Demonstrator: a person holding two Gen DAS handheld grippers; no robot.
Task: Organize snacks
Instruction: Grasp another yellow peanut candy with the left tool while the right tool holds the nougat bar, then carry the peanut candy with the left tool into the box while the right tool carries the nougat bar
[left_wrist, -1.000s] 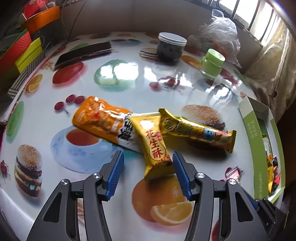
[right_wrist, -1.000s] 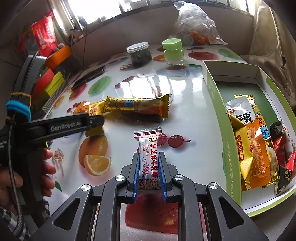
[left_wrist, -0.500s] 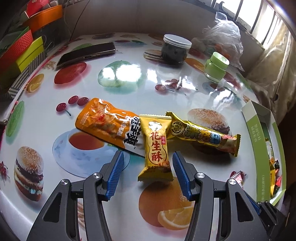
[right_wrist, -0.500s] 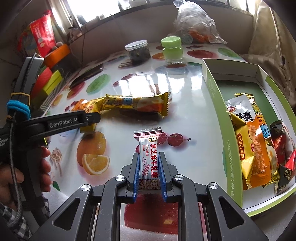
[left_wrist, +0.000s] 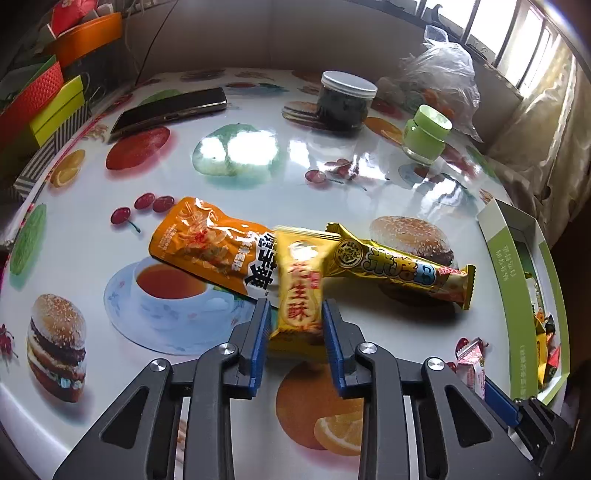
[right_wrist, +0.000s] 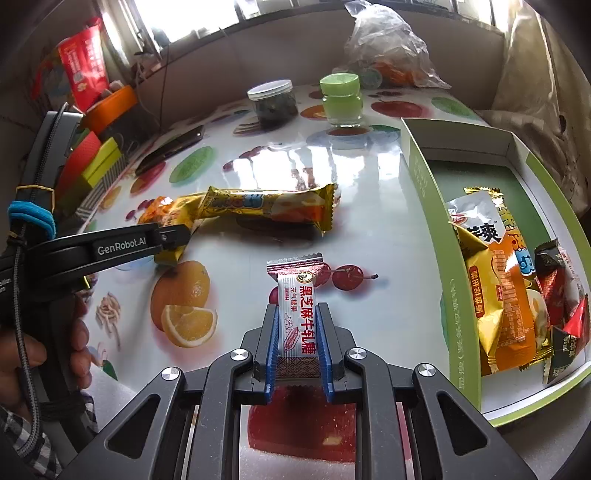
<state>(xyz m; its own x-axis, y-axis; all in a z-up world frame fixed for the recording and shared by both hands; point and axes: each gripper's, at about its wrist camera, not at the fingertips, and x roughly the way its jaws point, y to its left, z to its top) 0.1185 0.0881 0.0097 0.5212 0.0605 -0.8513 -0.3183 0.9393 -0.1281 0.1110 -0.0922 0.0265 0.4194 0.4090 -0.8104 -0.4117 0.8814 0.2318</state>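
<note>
The left gripper (left_wrist: 297, 328) has its jaws closing on the yellow peanut bar (left_wrist: 300, 295), whose long axis runs toward twelve o'clock between them. The right gripper (right_wrist: 296, 350) clamps the white sesame candy (right_wrist: 297, 321). The green box (right_wrist: 454, 302) lies at three o'clock, nearer the right gripper, over clear bench (right_wrist: 373, 221).

Left gripper (left_wrist: 297, 326) jaws, a second ago spread wide either side of the yellow peanut-crisp packet (left_wrist: 299, 295), now closing in — blue pads (left_wrist: 260, 339) drawn up against the packet's sides, packet's near end between them, its far end leaning on the gold bar (left_wrist: 399, 271).
</note>
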